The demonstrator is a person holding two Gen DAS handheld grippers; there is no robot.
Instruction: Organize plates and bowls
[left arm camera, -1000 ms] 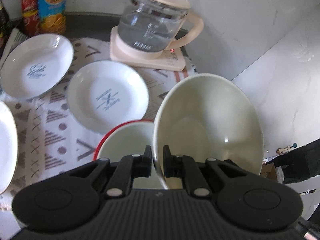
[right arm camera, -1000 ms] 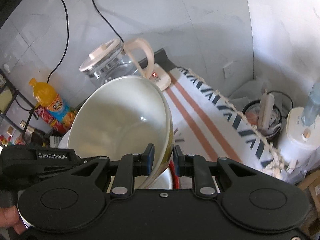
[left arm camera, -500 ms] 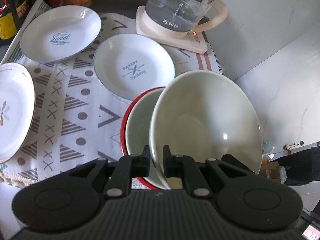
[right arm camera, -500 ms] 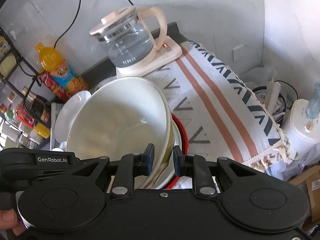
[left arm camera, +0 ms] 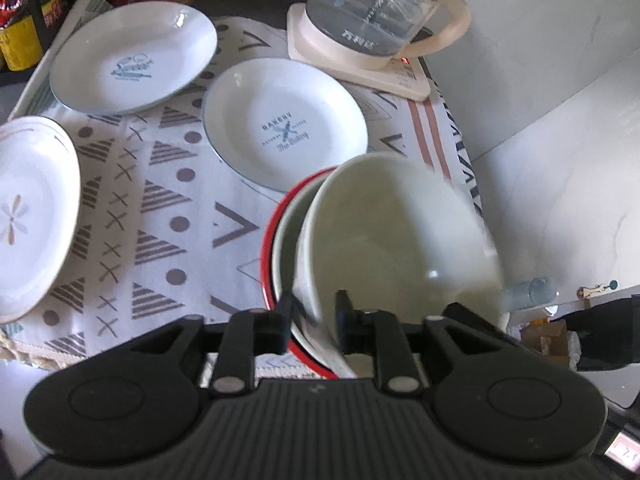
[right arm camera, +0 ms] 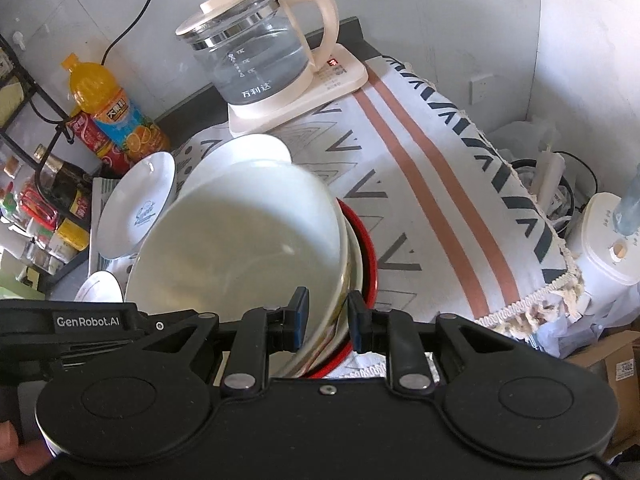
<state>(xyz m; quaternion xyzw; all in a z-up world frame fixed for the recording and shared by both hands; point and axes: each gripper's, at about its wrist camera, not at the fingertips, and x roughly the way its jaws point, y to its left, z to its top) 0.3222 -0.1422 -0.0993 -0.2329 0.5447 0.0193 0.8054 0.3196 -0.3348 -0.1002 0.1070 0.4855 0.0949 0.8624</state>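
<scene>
Lower now, the cream bowl (left arm camera: 400,240) nests in the red-rimmed bowl (left arm camera: 269,248). Both left gripper (left arm camera: 313,312) and right gripper (right arm camera: 325,312) have parted slightly, straddling its rim loosely. Bowls stacked; three plates (left arm camera: 284,128) ahead-left remain unstacked.
</scene>
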